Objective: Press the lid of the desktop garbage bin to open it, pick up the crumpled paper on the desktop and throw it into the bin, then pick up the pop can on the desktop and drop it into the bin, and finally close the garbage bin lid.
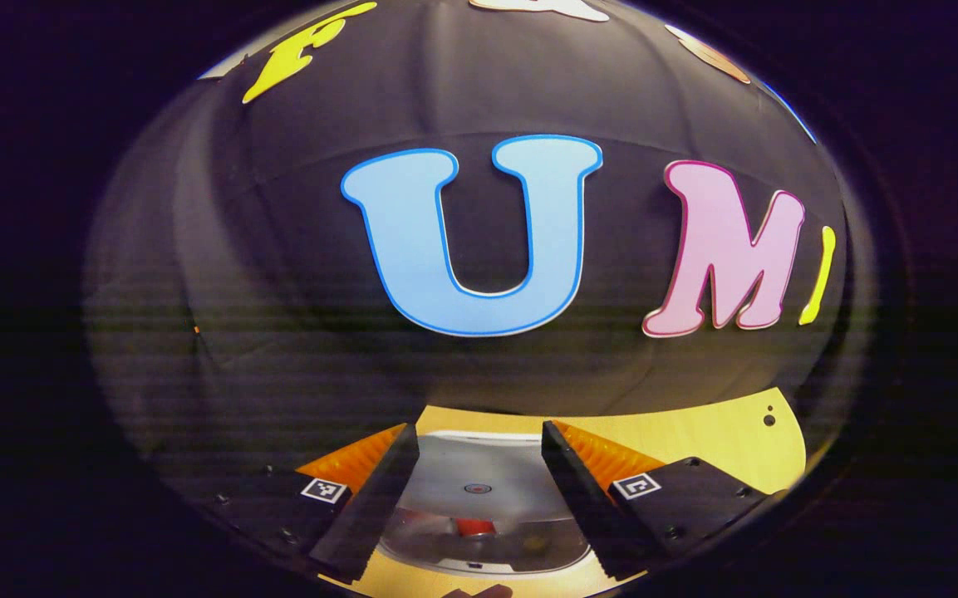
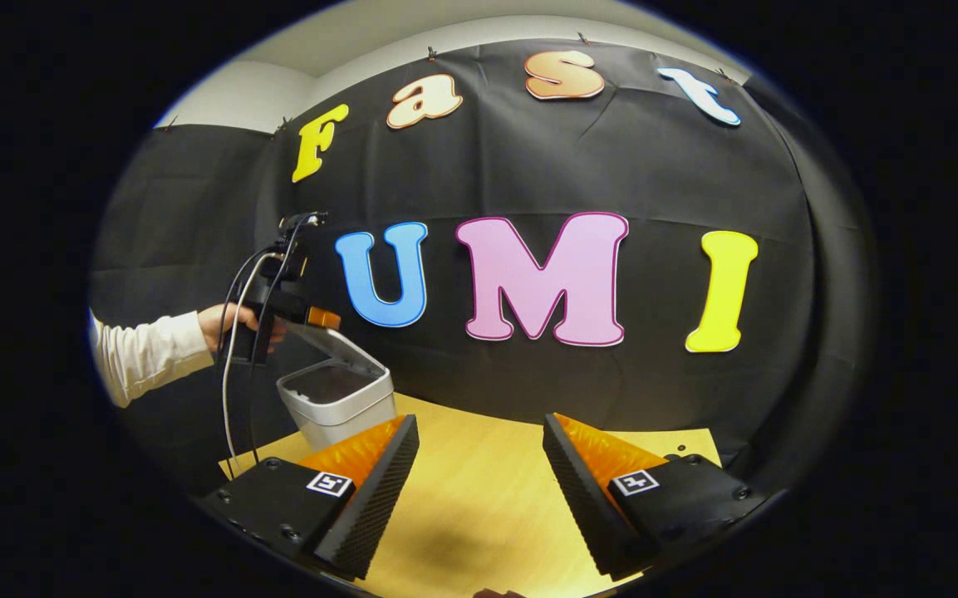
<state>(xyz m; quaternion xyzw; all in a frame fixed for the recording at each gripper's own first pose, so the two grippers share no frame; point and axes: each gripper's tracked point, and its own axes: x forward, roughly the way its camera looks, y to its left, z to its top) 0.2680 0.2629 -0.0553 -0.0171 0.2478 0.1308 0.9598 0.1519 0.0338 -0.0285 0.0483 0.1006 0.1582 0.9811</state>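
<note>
- In the left gripper view we see our left claw spread wide and grasping nothing, poised above the bin, whose lid stands raised.
- Something red lies inside the bin.
- In the right gripper view our right claw is released over the bare tabletop, well apart from the bin.
- A hand holds the left claw at the lid.
</note>
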